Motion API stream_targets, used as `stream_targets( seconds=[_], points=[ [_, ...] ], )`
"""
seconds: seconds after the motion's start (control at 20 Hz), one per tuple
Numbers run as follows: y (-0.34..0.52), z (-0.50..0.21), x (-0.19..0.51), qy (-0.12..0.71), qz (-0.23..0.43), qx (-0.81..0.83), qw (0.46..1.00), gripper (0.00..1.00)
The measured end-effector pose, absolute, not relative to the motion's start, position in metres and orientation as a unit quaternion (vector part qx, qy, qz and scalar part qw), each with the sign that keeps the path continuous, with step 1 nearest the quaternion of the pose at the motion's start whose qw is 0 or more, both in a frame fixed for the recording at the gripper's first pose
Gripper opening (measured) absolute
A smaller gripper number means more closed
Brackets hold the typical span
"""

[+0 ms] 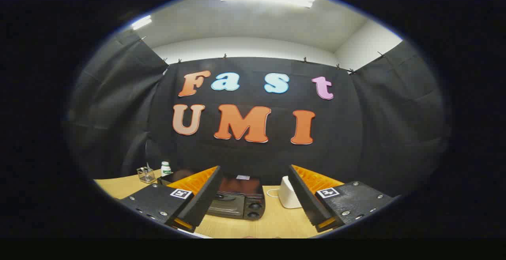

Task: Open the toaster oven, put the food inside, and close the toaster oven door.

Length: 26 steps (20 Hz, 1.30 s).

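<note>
A dark toaster oven stands on the wooden table, a short way ahead of my fingers. Its glass door looks shut, and two round knobs sit on its right side. My gripper is open, held above the table with nothing between its fingers. The left finger overlaps the oven's left part. No food item is clear to me; a faint reddish edge shows at the table's near rim.
A white boxy object with a cable stands right of the oven, beside my right finger. At the far left of the table are a small clear holder and a white bottle with a green cap.
</note>
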<state>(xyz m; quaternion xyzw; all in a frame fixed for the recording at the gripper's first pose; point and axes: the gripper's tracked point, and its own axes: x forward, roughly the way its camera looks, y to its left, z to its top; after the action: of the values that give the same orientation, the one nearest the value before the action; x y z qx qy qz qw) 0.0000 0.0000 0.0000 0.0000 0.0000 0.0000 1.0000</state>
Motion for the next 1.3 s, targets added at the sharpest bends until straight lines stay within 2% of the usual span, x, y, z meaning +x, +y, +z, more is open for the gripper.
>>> stream_targets(
  seconds=[0.75,1.3],
  points=[
    [0.031,0.001,0.013,0.008,0.027,0.032,0.999,0.99],
    [0.069,-0.050,0.064,0.068,0.029,0.041,0.996,0.99]
  ],
)
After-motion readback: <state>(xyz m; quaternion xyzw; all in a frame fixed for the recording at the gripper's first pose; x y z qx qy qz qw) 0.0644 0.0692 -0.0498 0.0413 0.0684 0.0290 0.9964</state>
